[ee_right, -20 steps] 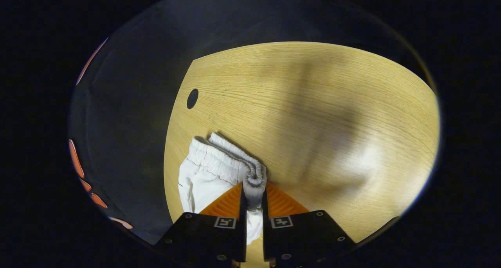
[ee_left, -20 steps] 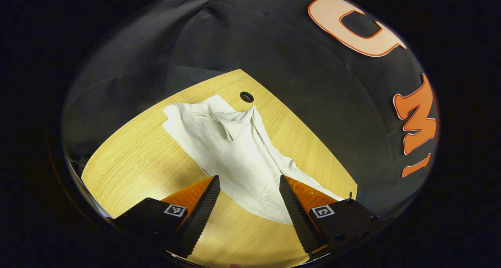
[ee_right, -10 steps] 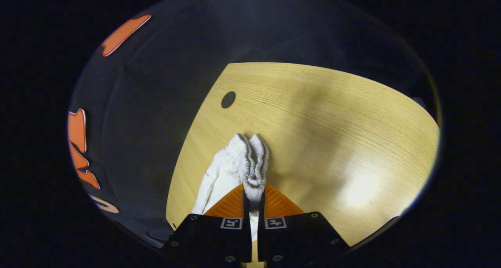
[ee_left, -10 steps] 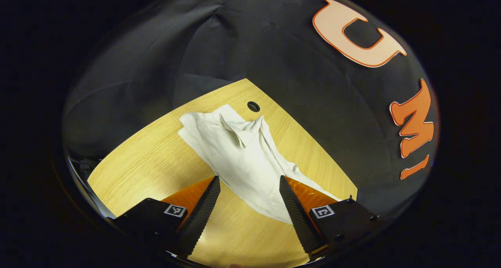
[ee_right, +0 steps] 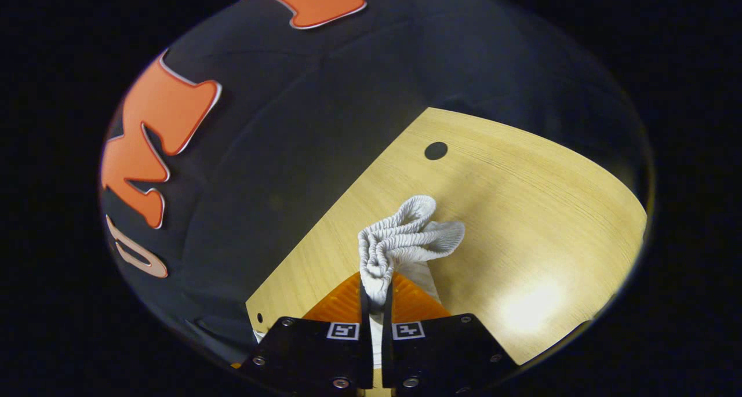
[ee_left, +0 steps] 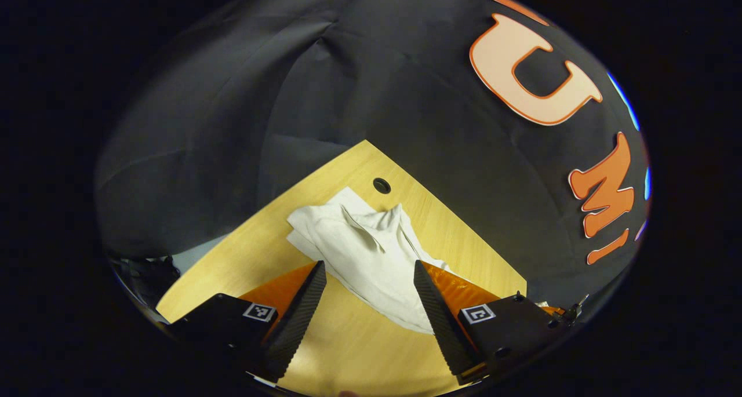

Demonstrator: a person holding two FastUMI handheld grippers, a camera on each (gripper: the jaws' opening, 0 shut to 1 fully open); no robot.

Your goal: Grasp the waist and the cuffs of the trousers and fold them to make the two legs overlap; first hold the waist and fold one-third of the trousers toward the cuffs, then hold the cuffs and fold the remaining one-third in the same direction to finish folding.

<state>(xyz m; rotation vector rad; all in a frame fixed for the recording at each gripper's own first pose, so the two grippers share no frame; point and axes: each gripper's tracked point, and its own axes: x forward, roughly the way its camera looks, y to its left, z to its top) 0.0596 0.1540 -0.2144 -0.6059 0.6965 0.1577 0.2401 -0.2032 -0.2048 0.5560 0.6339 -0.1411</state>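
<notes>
White trousers (ee_left: 371, 252) lie crumpled on the wooden table (ee_left: 261, 252), running from near the far corner toward me. My left gripper (ee_left: 368, 269) hangs open above their near part, its fingers (ee_left: 301, 304) apart on either side of the cloth without touching it. In the right gripper view my right gripper (ee_right: 377, 286) is shut on the ribbed elastic waist (ee_right: 406, 237), which bunches up in folds just past the fingertips, lifted off the table (ee_right: 522, 211). The cloth below the waist is hidden behind the right gripper's body.
A round cable hole (ee_left: 381, 185) sits near the table's far corner, beside the trousers; it shows again as a hole (ee_right: 435, 150) beyond the waist. Black booth cloth hangs behind the table edges. A dark object (ee_left: 145, 269) stands off the table's left side.
The left gripper has drawn up and back, still open, so the trousers look smaller. The right gripper has turned and lifted the waist, which has bunched up more.
</notes>
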